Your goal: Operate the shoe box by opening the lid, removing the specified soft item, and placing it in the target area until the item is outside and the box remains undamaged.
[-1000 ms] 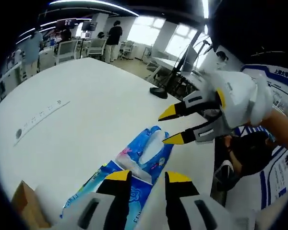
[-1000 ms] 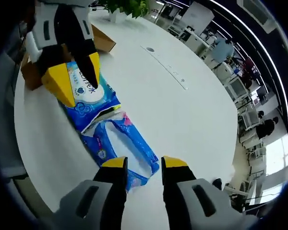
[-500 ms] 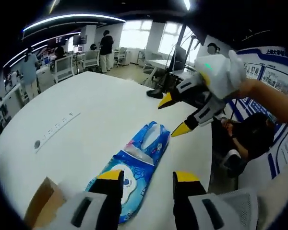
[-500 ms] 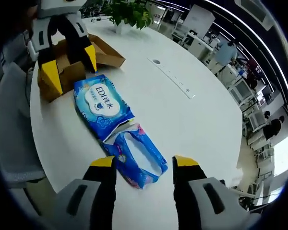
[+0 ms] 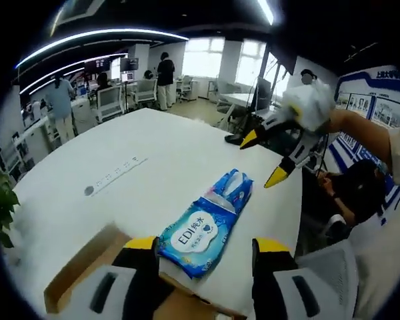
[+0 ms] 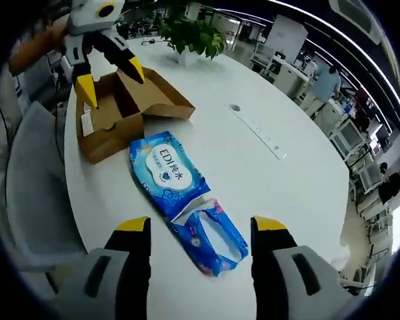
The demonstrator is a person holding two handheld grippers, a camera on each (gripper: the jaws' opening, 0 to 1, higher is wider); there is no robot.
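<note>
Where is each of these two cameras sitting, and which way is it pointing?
Left gripper view: rides the left gripper, looking across the white table over the blue wipes pack toward the right gripper and a sleeve.
Right gripper view: rides the right gripper, facing back over the pack to the open cardboard box and left gripper.
Shared: pack, table, box.

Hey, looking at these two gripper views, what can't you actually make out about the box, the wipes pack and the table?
- Open brown cardboard shoe box, right gripper view: interior floor hidden by its own walls and flaps.
- Same box, left gripper view: near part covered by the left tool.
- Blue soft wipes pack: small print too tiny to read; underside hidden against the white round table.
- Grey strip on the table: markings too small.
- Right tool, left gripper view: blurred.
</note>
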